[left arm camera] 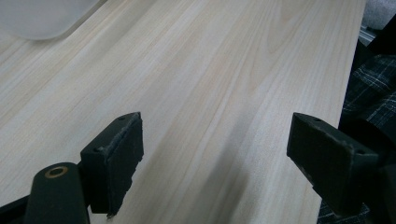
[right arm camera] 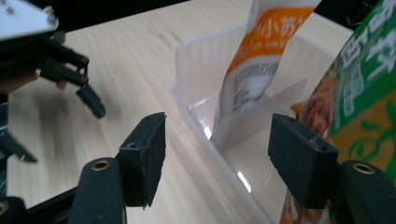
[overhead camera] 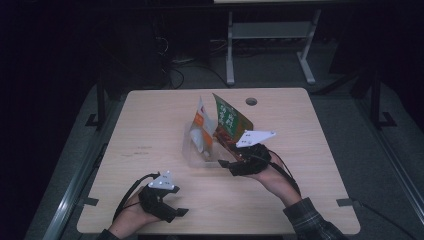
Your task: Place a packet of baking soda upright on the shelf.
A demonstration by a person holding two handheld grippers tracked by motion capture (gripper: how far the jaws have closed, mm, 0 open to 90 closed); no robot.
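The clear plastic tub (overhead camera: 196, 150) sits near the middle of the table (overhead camera: 150, 120), and two snack packets stand in it: a white-and-orange packet (overhead camera: 201, 131) at the tub's left and a green packet (overhead camera: 231, 120) leaning at its right. The right tool (overhead camera: 229, 164) is just at the tub's near right corner, released, its jaws wide apart with nothing between them; in the right gripper view they straddle the tub's near wall (right arm camera: 205, 126), with the green packet (right arm camera: 369, 88) close against the right-hand jaw. The left tool (overhead camera: 180, 212) is well apart from the tub, toward the near edge of the table, also released and holding nothing, over bare wood.

The main risk, as I judge it, is the tub itself. It looks light, and no tool steadies it, so a push from the right tool could slide or tip it rather than give a grip. Both packets stand loosely upright; a nudge on the tub wall or a brush from the jaw could topple the green one out over the tub's right side. If the right tool closes where it is, it may pinch the wall along with the packet's corner, dragging the tub along. The glossy packets could also slip from a shallow grip.
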